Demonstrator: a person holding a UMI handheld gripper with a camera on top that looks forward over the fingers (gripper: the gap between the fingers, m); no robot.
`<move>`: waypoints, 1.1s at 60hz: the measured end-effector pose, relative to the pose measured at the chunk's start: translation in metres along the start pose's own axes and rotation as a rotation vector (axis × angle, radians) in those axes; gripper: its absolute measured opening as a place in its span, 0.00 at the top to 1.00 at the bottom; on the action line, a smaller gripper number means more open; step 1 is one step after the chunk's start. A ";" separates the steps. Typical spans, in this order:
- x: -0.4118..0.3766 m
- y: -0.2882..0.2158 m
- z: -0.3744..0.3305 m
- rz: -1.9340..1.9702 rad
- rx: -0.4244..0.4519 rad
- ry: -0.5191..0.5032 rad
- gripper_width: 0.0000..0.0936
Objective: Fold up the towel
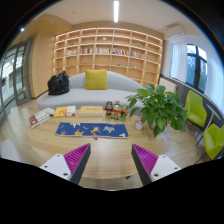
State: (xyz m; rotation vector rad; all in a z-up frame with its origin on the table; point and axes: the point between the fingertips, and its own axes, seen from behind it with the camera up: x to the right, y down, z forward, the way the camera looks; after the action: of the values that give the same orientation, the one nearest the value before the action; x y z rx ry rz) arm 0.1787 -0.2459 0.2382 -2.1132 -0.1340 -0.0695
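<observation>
No towel shows in the gripper view. My gripper (pixel 111 160) is open, its two fingers with magenta pads (pixel 75 158) spread wide with nothing between them. Below and between the fingers lies a bare light wooden table surface (pixel 110 158). The gripper is held high, looking out across a room.
A potted green plant (pixel 155 105) stands just ahead to the right. A blue patterned rug (pixel 91 129) lies on the floor beyond. A white sofa (pixel 85 96) with a yellow cushion (pixel 96 80) and a wooden bookshelf (pixel 108 52) stand at the back. Green chairs (pixel 198 108) stand at the right.
</observation>
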 end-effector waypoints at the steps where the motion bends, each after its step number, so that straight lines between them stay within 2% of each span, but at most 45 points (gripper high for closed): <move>1: -0.002 0.001 -0.002 -0.003 -0.006 0.003 0.09; 15: -0.022 0.042 0.022 -0.023 -0.084 -0.002 0.09; 31: -0.157 0.104 0.083 -0.064 -0.143 -0.162 0.09; 39: -0.243 0.090 0.125 -0.072 -0.106 -0.258 0.08; 47: -0.314 0.058 0.180 -0.064 -0.067 -0.306 0.09; 57: -0.362 0.024 0.269 -0.085 -0.034 -0.264 0.08; 66: -0.377 0.027 0.336 -0.029 -0.097 -0.217 0.09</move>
State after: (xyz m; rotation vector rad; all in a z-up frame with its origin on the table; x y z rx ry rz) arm -0.1936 0.0018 0.0019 -2.2119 -0.2962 0.1389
